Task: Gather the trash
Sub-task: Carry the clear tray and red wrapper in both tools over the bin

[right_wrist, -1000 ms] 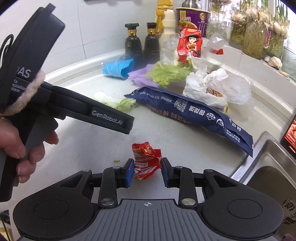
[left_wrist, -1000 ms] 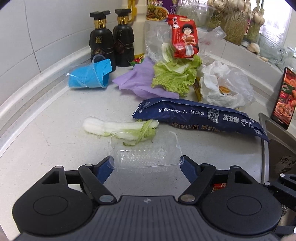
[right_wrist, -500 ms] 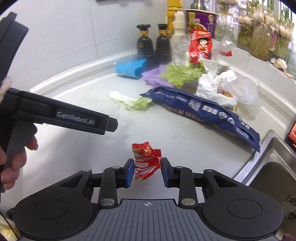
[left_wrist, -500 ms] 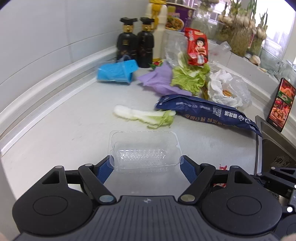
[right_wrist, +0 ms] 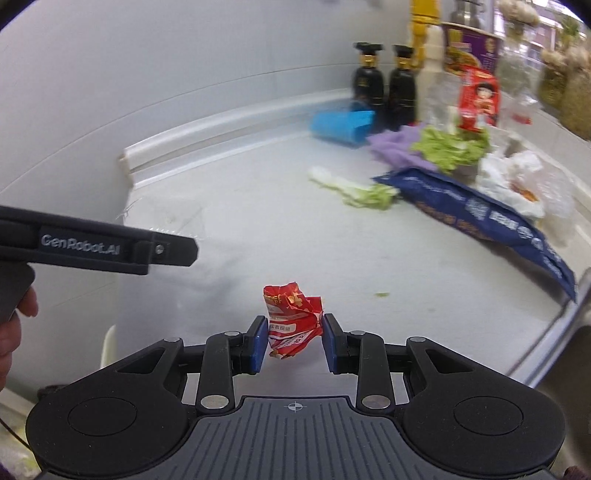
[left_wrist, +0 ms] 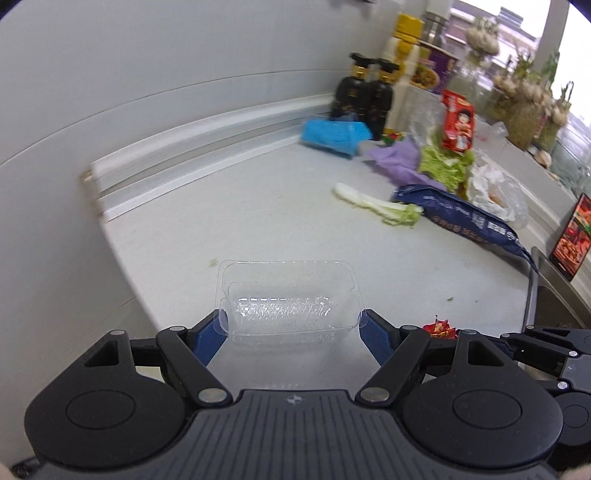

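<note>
A pale, speckled grey surface [left_wrist: 280, 206] fills the middle of both views and ends at a straight edge on the near left. A white wall [left_wrist: 155, 66] of large tiles with thin joints rises behind it, and a white raised backsplash strip [left_wrist: 192, 147] runs along the foot of that wall, ending in a square cut at the left. At the far right a second wall meets it in a corner, carrying a tiled ledge [left_wrist: 517, 147]. Above that ledge a window [left_wrist: 517, 22] lets in bright daylight. At the near right a steel sink [left_wrist: 554, 291] is set into the surface; its rim [right_wrist: 569, 314] looks blurred.
</note>
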`<state>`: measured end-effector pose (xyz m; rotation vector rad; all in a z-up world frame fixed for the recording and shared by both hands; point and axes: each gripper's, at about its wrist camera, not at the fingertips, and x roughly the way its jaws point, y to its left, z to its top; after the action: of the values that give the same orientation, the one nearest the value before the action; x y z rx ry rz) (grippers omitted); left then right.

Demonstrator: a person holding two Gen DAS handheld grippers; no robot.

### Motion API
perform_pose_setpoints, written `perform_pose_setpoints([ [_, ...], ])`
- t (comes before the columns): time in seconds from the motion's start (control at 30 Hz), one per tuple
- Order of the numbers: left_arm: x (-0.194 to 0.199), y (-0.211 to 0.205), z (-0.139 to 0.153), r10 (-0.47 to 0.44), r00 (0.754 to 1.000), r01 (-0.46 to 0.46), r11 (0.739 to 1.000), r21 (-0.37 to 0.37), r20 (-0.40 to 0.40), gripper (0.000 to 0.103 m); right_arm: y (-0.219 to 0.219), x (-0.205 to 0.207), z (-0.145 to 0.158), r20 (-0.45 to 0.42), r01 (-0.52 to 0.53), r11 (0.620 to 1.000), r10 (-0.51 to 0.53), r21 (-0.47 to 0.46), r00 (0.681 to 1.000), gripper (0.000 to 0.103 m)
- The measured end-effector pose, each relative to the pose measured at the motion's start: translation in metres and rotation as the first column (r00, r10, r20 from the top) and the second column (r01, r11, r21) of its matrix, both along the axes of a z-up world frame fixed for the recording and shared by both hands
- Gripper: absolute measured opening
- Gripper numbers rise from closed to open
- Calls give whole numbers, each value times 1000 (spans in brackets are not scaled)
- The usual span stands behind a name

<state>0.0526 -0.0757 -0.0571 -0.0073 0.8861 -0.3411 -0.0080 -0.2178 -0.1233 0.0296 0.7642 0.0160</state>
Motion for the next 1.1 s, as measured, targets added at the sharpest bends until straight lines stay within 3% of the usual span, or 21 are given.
perform_pose_setpoints([
  [0.23, -15, 47, -7, 133, 991, -134, 991, -24, -31, 75, 38, 4, 2, -21, -109, 994, 108, -18, 994, 30],
  [0.57, -34, 104, -17, 278, 958, -281, 959, -40, -64, 75, 94, 9, -3, -47, -273, 961, 272, -37, 961, 30],
  [1.1, -59, 173, -58, 429, 892, -439, 897, -49, -144, 75, 176, 34, -24, -109, -504, 860, 495, -83, 862, 30],
])
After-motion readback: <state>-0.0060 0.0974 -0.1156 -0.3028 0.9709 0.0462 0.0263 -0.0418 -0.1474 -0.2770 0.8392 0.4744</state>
